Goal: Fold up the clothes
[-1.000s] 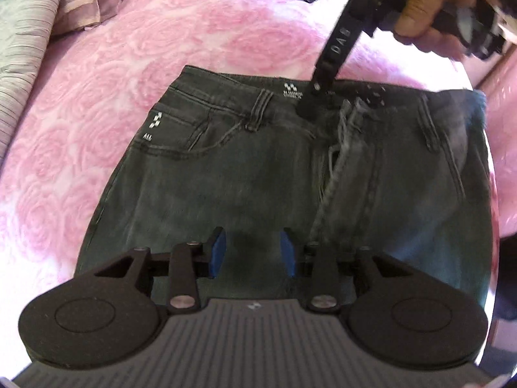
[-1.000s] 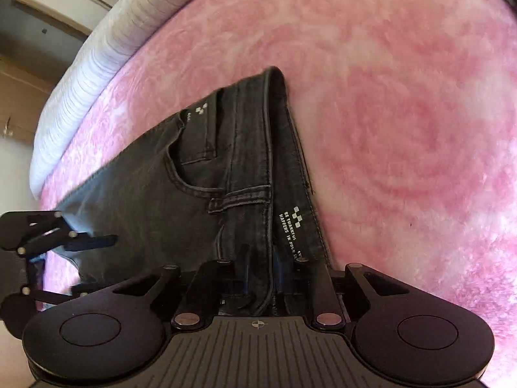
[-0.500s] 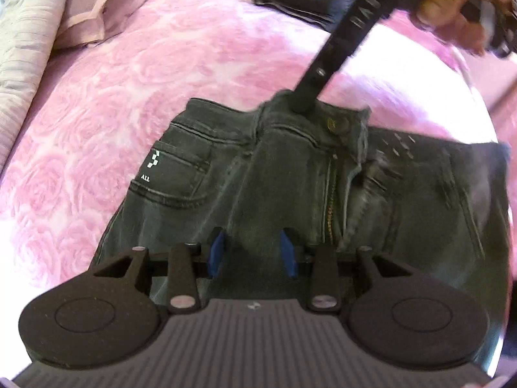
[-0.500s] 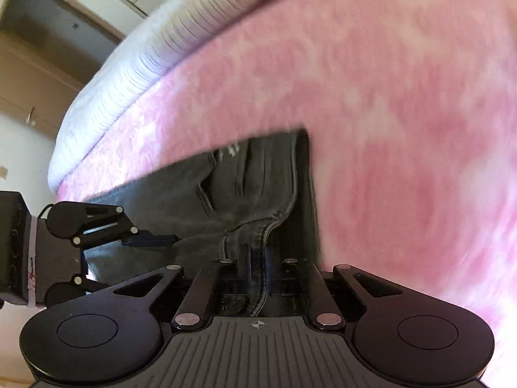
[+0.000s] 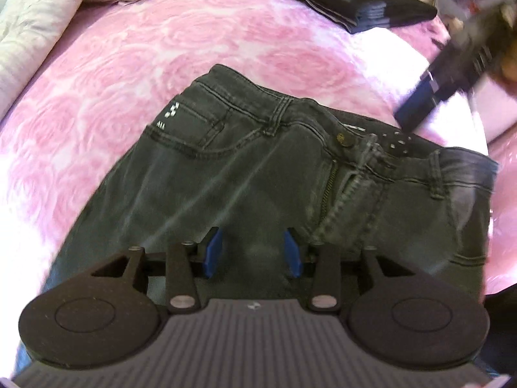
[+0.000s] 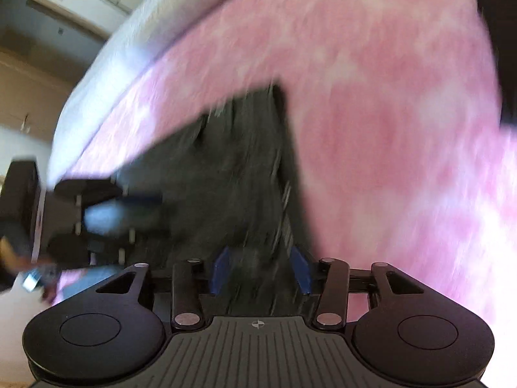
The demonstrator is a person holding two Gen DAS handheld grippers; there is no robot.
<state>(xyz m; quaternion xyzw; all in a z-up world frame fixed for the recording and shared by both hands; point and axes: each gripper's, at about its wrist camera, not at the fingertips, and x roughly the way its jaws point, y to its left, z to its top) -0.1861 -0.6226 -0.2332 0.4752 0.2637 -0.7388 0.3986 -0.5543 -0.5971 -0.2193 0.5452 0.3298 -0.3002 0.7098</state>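
- The dark grey jeans [image 5: 268, 177] lie front side up on the pink rose-patterned bed cover [image 5: 129, 64], waistband toward the far side, fly unzipped and the brass button [image 5: 340, 138] showing.
- The waistband is rumpled near the button, with a belt loop [image 5: 279, 114] standing just left of it.
- A small white checker mark sits on the left front pocket [image 5: 190, 129].
- The left claw [image 5: 251, 252] hangs over the upper thigh of the jeans; its jaws are opening, blue pads [image 5: 214, 252] apart, nothing gripped between them.
- In the left wrist view the right claw [image 5: 416, 110] appears blurred at the upper right, its tip just above the far edge of the waistband and clear of it.
- From the right wrist view, heavily blurred, the right claw [image 6: 260, 271] has its jaws opening; the jeans [image 6: 226, 177] run under the gap, but the blue pads [image 6: 300, 270] do not press on the cloth.
- The left claw [image 6: 129, 213] shows there at the left edge, over the jeans.
- A folded stack of black clothes [image 5: 355, 3] rests on the bed well beyond the jeans.
- A beige pillow [image 5: 29, 29] lies along the left side of the bed.
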